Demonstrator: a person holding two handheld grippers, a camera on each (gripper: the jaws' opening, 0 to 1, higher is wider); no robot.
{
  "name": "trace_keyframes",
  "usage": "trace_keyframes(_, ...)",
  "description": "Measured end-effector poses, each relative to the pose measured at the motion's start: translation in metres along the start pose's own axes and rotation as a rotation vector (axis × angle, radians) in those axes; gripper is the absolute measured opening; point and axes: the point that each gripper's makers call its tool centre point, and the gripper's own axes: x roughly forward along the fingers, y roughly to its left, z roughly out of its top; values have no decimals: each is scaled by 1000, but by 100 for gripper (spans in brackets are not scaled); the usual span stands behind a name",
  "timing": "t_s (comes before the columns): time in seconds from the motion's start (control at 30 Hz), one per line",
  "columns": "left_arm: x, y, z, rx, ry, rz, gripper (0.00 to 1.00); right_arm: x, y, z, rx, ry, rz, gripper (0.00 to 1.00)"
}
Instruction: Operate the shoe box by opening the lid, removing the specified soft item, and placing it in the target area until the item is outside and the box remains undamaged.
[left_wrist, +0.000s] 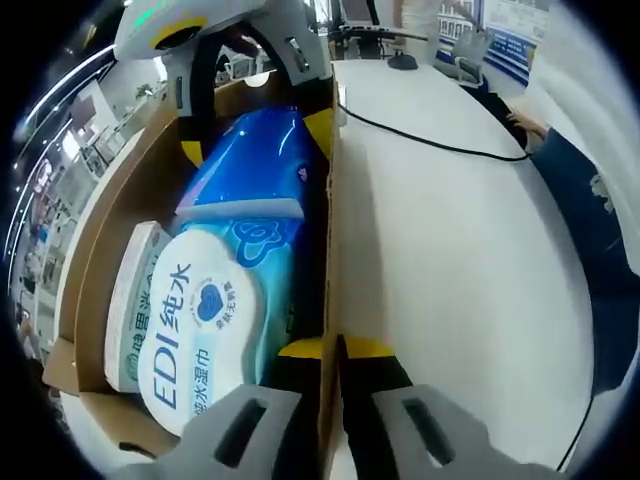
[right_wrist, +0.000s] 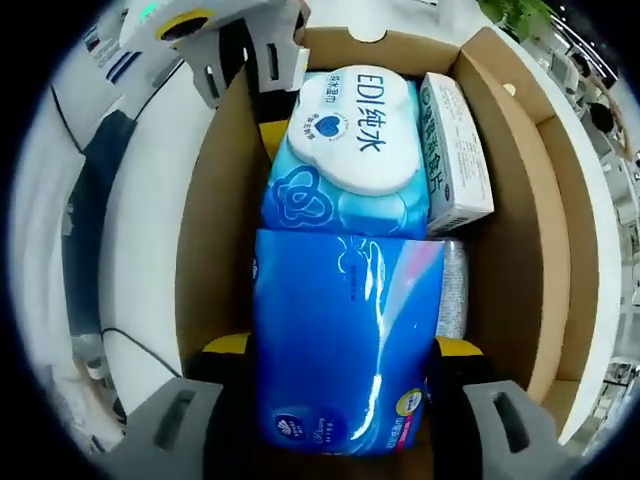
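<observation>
An open cardboard shoe box (right_wrist: 520, 250) lies on a white table. In it a blue soft tissue pack (right_wrist: 345, 340) rests beside an EDI wet-wipe pack (right_wrist: 350, 130) with a white lid. A small white and green carton (right_wrist: 455, 150) stands along one wall. My right gripper (right_wrist: 340, 345) has a yellow-padded jaw pressed to each side of the blue pack (left_wrist: 250, 160). The right gripper (left_wrist: 255, 140) reaches in from the far end. My left gripper (left_wrist: 335, 350) is shut on the box's side wall (left_wrist: 330, 250), and the left gripper (right_wrist: 250, 100) holds it near a corner.
A black cable (left_wrist: 430, 140) runs over the white table (left_wrist: 450, 300) beside the box. A person's dark blue sleeve (left_wrist: 590, 230) is at the table's edge. A silvery packet (right_wrist: 453, 290) lies between the blue pack and the box wall.
</observation>
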Motion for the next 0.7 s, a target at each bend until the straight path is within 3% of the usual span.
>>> trace_keyframes(0.37, 0, 0, 1, -2, 2, 0, 1, 9, 2, 0, 19, -14, 52, 70)
trace_keyframes(0.7, 1, 0, 0, 3, 12, 1, 1, 14, 3, 1, 23, 14, 30, 70)
